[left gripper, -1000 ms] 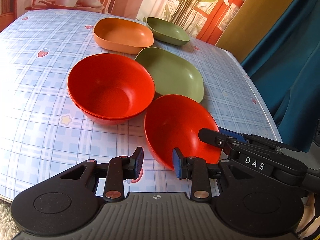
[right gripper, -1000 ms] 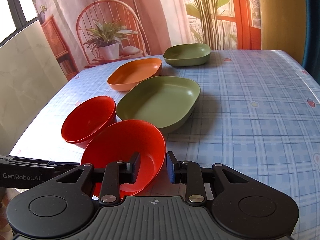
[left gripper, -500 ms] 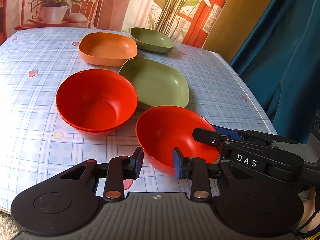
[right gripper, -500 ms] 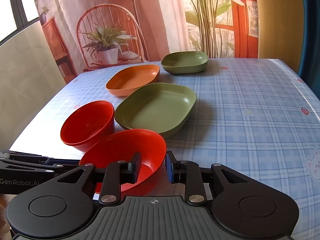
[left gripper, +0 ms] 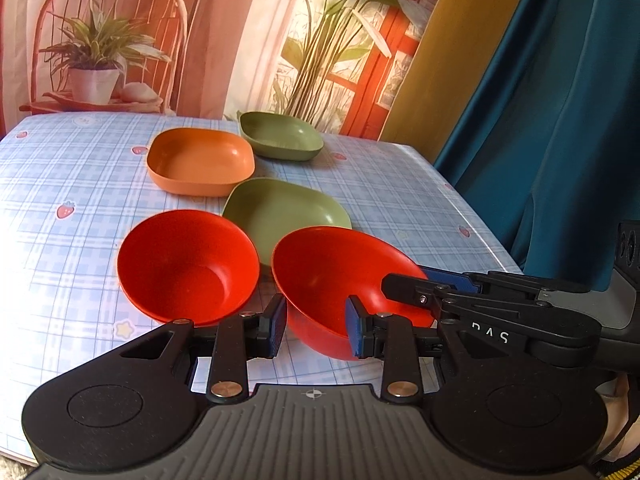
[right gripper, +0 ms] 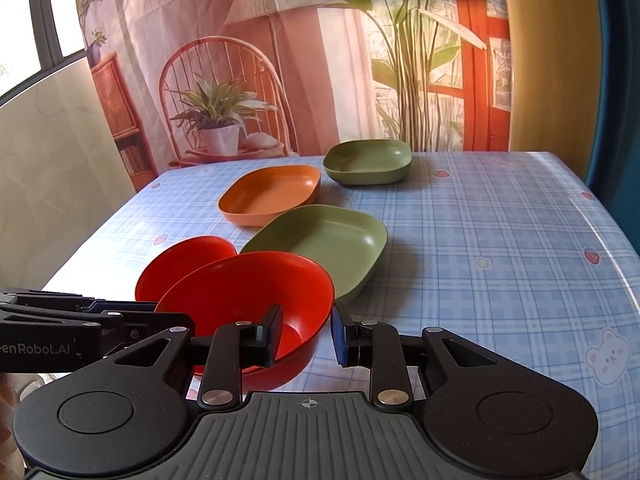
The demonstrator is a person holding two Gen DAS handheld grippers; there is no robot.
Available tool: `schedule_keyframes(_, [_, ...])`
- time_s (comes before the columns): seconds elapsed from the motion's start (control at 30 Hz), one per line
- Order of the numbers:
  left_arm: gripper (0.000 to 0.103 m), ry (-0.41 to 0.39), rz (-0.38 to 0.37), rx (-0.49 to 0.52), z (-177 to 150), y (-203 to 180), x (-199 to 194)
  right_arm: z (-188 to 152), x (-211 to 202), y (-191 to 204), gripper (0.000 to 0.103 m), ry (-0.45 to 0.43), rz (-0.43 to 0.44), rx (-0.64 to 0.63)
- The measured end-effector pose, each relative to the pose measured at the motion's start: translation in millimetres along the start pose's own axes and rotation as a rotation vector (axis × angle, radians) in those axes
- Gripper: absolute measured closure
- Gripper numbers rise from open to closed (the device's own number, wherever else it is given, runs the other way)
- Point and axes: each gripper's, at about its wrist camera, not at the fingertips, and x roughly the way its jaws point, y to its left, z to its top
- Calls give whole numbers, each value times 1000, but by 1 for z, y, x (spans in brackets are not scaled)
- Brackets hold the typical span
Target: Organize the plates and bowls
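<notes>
Five dishes: on checked tablecloth (right gripper: 500, 240).
Near red round plastic bowl (right gripper: 248, 292): tilted, seemingly lifted, beside second red round bowl (left gripper: 186, 264).
Right gripper (right gripper: 306, 334): pinching near bowl's rim, one finger inside, one outside.
Left gripper (left gripper: 316, 326): spread, straddling the same bowl's near rim, not gripping.
Others: large green plate (right gripper: 324, 242), orange dish (right gripper: 272, 194), small green dish (right gripper: 368, 160), behind.
Advice: level held bowl, centre over second bowl, lower, release late.
</notes>
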Motion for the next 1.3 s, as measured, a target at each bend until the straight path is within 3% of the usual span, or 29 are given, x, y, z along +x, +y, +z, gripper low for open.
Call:
schedule_keyframes(0.17, [69, -49, 22, 17, 6, 3, -12, 12, 5, 12, 79, -2, 18, -43])
schedule_keyframes(0.47, [69, -84, 81, -47, 12, 36, -20, 36, 40, 50, 79, 15, 68, -145])
schedule_keyframes(0.9, [69, -43, 140, -98, 12, 73, -11, 38, 97, 82, 79, 70, 99, -245])
schedule_keyframes(1.3, [67, -18, 177, -153, 16, 86, -3, 35, 106, 75, 74, 90, 105, -229])
